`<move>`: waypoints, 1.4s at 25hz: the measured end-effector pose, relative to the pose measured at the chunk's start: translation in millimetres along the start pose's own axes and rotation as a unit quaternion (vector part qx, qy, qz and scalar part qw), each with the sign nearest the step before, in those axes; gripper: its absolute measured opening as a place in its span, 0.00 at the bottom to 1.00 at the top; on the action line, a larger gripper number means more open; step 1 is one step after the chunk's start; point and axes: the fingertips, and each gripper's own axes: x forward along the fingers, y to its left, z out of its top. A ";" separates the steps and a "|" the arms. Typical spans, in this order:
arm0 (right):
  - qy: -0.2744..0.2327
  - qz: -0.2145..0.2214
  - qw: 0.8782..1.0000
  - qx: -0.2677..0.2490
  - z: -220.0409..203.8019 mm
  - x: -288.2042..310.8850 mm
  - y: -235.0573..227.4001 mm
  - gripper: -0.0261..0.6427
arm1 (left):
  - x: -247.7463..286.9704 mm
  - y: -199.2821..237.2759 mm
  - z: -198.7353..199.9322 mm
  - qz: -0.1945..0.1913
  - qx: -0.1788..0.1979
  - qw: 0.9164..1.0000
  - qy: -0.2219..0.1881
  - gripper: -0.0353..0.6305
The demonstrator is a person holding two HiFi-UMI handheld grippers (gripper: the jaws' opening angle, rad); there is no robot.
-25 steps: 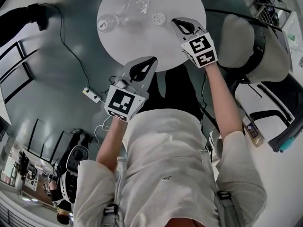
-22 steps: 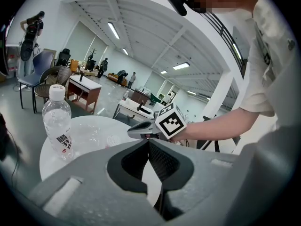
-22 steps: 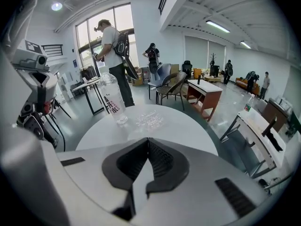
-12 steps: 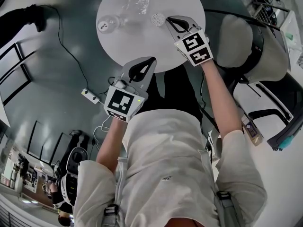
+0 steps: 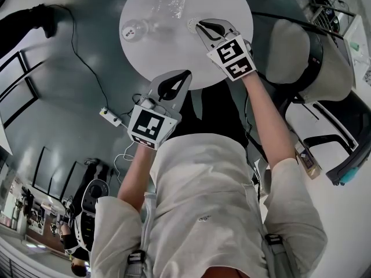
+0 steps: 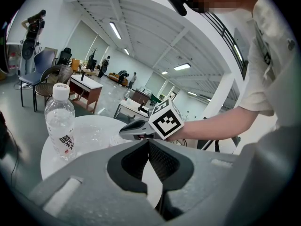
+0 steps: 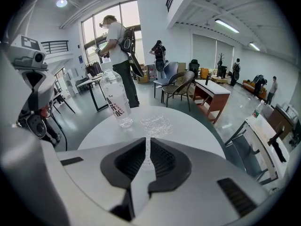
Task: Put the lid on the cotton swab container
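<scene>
1 right gripper [image 5: 200,26], jaws almost together and empty, hung beside the round lid [image 5: 191,22] on the white table [image 5: 232,62]. 1 left gripper [image 5: 183,75], jaws together and empty, hung at the table's near edge.

Person in a pale short-sleeved shirt, with a grey two-jaw gripper in each hand.

The left gripper [image 5: 187,73] and right gripper [image 5: 197,23] have light grey shells, with black ribbed pads [image 6: 162,160] lining a teardrop-shaped opening. Each carries a white cube [image 5: 152,125] printed with black square markers. The shirt [image 5: 203,178] is off-white with a small dark mark on the chest. Grey straps [image 5: 134,253] with dark buckles run over both shoulders.
</scene>
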 end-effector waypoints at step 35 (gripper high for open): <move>0.042 0.013 0.998 -0.044 -1.1 21.5 7.6 0.16 | -0.3 2.3 0.4 -0.001 -0.003 1.000 0.000 0.06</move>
